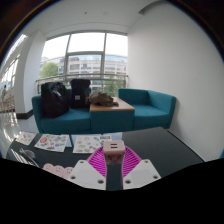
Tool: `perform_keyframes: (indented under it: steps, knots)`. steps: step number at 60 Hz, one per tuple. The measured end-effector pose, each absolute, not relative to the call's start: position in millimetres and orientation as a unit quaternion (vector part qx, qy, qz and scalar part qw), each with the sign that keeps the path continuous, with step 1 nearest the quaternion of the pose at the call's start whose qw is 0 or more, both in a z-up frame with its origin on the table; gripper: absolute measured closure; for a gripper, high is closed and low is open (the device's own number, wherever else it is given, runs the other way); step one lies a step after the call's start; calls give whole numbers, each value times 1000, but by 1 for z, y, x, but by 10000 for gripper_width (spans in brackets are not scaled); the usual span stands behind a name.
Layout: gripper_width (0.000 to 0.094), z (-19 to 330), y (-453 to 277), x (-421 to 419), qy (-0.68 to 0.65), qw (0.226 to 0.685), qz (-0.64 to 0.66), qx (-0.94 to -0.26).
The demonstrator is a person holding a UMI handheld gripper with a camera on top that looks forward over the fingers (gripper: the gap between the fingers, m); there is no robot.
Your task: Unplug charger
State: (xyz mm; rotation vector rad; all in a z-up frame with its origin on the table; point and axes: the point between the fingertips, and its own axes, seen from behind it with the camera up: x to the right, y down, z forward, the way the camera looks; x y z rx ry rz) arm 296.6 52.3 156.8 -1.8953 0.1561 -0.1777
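The gripper [113,168] holds its fingers open around a small pinkish block [114,146] over the dark table [170,143]; leaflets [52,142] lie unreadable.

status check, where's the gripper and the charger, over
Gripper open, low over dark table. Small pink-white block, likely the charger, sits between the fingertips, not clamped. Papers lie off to one side, nothing blocking.
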Motion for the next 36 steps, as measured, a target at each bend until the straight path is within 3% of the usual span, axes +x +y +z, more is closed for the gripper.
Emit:
perform_keyframes:
  steps: [5, 13, 20, 21, 36]
  knots:
    - [780, 88, 48, 321, 82, 527, -79, -842]
    - [765, 34, 47, 342, 94, 478, -71, -870]
    - [760, 7, 41, 347, 94, 454, -62, -884]
    - [711, 8, 43, 347, 93, 450, -62, -886]
    - [573, 0, 61, 360, 99, 444, -84, -886]
